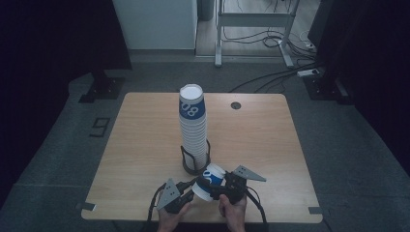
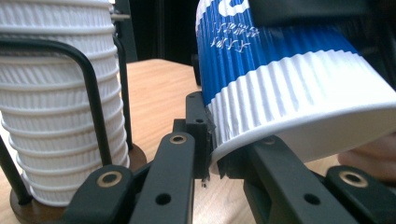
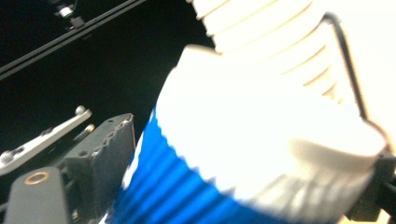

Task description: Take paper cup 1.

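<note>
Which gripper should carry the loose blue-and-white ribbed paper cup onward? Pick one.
Left. The left gripper is clamped on the rim of the blue-and-white ribbed paper cup, while the right gripper has its jaws apart around the cup's body.

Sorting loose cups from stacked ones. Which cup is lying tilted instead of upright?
The blue-and-white cup held between both grippers, in front of the upright stack in its black holder.

High view overhead; gripper views close, sharing cup (image 2: 289, 84)
</note>
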Tool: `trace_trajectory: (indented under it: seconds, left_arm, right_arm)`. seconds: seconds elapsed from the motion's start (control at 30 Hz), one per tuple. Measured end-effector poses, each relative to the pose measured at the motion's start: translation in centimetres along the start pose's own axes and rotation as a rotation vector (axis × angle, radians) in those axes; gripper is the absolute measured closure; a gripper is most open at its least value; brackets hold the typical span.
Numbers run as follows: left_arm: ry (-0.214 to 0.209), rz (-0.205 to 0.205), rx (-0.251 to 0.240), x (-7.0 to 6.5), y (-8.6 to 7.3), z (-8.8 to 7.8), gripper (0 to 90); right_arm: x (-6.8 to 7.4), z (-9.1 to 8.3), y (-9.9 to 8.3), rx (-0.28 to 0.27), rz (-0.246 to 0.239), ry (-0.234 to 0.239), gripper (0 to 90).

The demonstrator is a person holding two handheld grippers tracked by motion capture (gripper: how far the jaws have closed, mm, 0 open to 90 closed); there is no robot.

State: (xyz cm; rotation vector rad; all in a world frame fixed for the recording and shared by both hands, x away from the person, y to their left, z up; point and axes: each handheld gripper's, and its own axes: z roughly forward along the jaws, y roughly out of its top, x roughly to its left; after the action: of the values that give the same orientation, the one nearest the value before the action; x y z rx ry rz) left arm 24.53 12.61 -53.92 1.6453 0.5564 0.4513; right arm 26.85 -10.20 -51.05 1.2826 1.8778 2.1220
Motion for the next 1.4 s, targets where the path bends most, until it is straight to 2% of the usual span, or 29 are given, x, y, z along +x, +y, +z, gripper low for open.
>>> trace_trajectory:
  seconds: [0.07,0.3,0.4,0.47,0.53,0.7,0.8,0.83,0.9,1.0,1.1,1.17,1.27,1.33,1.37,1.4]
  left_arm:
    - [-0.022,0.001,0.009,0.0,0.0,-0.1,84.2]
    - [-0.081,-0.028,0.076,0.7,0.4,-0.5,84.5]
    - [-0.074,-0.042,0.082,1.3,0.7,-1.0,84.5]
    - [-0.073,-0.057,0.085,1.9,0.9,-1.4,84.5]
    - [-0.055,-0.053,0.107,2.4,1.1,-1.6,84.5]
    - [-0.017,-0.039,0.150,3.2,1.8,-1.9,84.5]
    - [-0.016,-0.040,0.174,3.7,2.4,-2.1,84.6]
    - [-0.017,-0.039,0.183,3.7,2.6,-2.1,84.6]
    - [-0.018,-0.034,0.212,3.8,3.0,-2.1,84.6]
    - [-0.032,-0.035,0.236,3.9,3.5,-2.1,84.6]
    - [-0.045,-0.010,0.263,3.9,4.0,-2.1,84.5]
    - [-0.044,-0.001,0.282,3.9,4.3,-2.1,84.5]
    - [-0.051,0.004,0.313,4.1,4.8,-2.0,84.5]
    - [-0.047,0.017,0.354,4.0,5.3,-1.8,84.5]
    - [-0.049,0.023,0.390,4.0,5.6,-1.5,84.5]
    - [-0.049,0.023,0.390,4.0,5.6,-1.5,84.5]
  right_arm:
    - [-0.2,-0.2,0.4,0.003,-0.005,-0.005,12.4]
    - [-0.4,-1.5,1.6,-0.074,-0.043,-0.049,13.0]
    - [-0.1,-2.7,1.7,-0.110,-0.093,-0.069,13.1]
    - [0.1,-3.4,1.7,-0.113,-0.119,-0.083,12.9]
    - [0.3,-3.9,1.6,-0.119,-0.144,-0.087,12.7]
    - [0.0,-4.7,0.6,-0.086,-0.216,-0.069,11.6]
    - [-0.3,-4.7,-0.1,-0.052,-0.249,-0.071,11.8]
    - [-0.5,-4.7,-0.3,-0.037,-0.257,-0.085,12.4]
    - [-0.6,-4.5,-0.7,-0.027,-0.312,-0.117,12.6]
    - [-0.7,-4.1,-1.2,-0.005,-0.384,-0.132,12.6]
    - [-0.7,-3.6,-1.7,0.002,-0.471,-0.169,11.4]
    - [-0.8,-3.1,-2.0,0.050,-0.522,-0.186,8.2]
    - [-0.8,-2.5,-2.8,0.062,-0.629,-0.233,1.9]
    - [-0.9,-2.2,-3.1,0.074,-0.647,-0.238,0.0]
    - [-0.9,-2.0,-3.2,0.083,-0.660,-0.235,0.0]
    - [-0.9,-2.0,-3.2,0.083,-0.660,-0.235,0.0]
